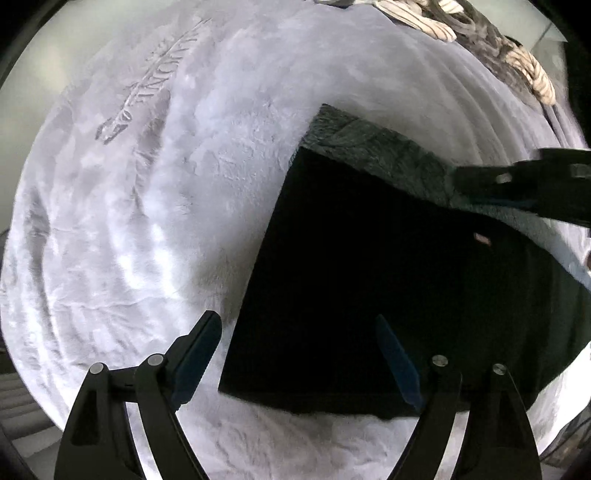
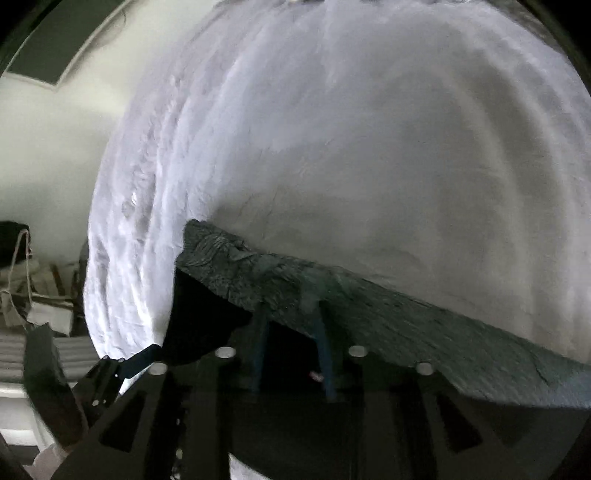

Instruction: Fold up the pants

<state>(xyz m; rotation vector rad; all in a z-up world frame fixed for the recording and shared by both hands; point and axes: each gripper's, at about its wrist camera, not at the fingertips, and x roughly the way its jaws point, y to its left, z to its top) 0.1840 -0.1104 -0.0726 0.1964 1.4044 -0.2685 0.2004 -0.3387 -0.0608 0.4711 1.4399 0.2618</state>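
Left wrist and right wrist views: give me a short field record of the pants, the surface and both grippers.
pants: black pants, folded into a flat block, grey fleecy lining showing along the far edge
surface: pale plush blanket with embossed lettering
left gripper: left gripper open above the near edge of the pants, holding nothing
right gripper: right gripper partly open at the lining edge, fingers not pressing on cloth
background: striped fabric beyond the blanket
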